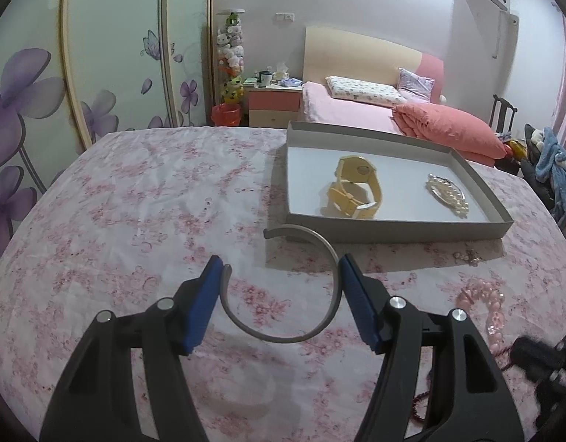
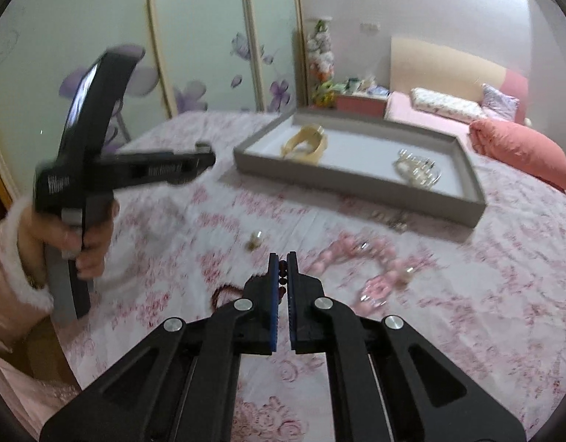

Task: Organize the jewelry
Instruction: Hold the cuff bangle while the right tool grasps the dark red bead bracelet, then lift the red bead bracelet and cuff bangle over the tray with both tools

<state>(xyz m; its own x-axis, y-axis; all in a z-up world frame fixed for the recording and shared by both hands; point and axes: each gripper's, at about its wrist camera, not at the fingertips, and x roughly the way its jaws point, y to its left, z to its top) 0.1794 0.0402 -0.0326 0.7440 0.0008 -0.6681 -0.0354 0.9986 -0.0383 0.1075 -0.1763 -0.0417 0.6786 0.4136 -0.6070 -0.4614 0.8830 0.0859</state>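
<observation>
Left gripper is clamping a grey open bangle across its width, just short of the grey tray at 1 o'clock. Right gripper is pinching dark red beads, jaws nearly together, pink bracelet at 2 o'clock.

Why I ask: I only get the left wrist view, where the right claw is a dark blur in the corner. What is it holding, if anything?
Observer: The right claw is shut on a dark red bead string, whose other end trails on the cloth to its left.
Operator: Anything loose nearby that I can't see?
Observer: Yes, a small pale trinket lies on the flowered cloth just ahead of that claw, left of the pink bead bracelet. It is too blurred to tell what it is.
</observation>
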